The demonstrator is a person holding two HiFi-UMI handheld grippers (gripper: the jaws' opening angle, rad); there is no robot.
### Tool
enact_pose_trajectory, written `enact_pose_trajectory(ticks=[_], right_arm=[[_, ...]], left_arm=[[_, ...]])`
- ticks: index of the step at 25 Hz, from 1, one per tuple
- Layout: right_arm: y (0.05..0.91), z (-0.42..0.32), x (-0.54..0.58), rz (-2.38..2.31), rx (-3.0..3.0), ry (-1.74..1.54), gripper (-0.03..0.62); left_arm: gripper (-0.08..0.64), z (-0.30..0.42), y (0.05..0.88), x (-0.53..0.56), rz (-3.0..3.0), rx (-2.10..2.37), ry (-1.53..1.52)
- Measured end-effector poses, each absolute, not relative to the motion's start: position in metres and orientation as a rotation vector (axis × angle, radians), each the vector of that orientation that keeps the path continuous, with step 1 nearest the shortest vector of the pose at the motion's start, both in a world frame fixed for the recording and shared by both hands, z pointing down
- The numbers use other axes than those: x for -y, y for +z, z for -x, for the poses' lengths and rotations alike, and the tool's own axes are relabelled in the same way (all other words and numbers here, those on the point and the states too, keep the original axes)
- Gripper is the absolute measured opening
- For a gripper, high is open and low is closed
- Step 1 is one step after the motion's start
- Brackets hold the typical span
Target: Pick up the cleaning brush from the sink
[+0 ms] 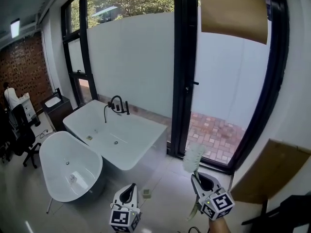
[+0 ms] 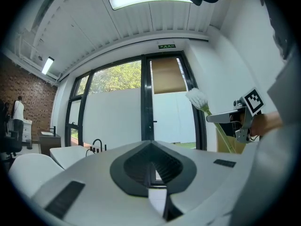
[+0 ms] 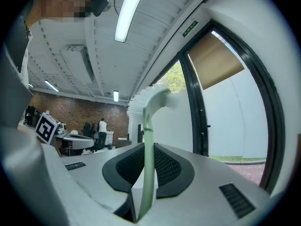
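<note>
Down at the left, near the oval bathtub, we are holding the left gripper with its jaws closed together on nothing. Further right, we are clamping the right gripper on the pale green handle of the cleaning brush, raised in the air, bristle head upward, before the glass door.

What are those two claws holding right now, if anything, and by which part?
The right claw is clamped on the cleaning brush by its pale green handle, bristle head sticking out ahead. The left claw is closed on nothing.
</note>
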State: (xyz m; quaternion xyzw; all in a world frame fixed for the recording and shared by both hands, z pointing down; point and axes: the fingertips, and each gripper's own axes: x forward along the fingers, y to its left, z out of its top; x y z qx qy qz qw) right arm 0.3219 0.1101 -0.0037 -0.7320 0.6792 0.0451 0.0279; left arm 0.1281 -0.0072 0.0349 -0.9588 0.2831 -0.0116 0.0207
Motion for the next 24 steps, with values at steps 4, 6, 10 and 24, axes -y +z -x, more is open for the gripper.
enact_pose_trajectory(ticks=[4,6,10,24], right_arm=[[-0.001,-0.323,-0.115,2.261,-2.074,0.132,0.038],[0.0,-0.326,-0.115,2.263,-2.069,0.129,0.038],[0.005,-0.327,-0.119,2.263,-2.069,0.114,0.038],[0.015,-0.327,-0.115,2.271,-2.082,0.091,0.038]], left_arm=[[0.011,-0.128,0.036,0.003,2.971,-0.862,-0.038],[0.012,-0.128,0.036,0.004,2.973,-0.866,-0.043],[0.011,-0.124,0.039,0.0,2.984,-0.89,-0.054],[0.011,-0.117,0.057,0.002,2.977,-0.923,-0.061]])
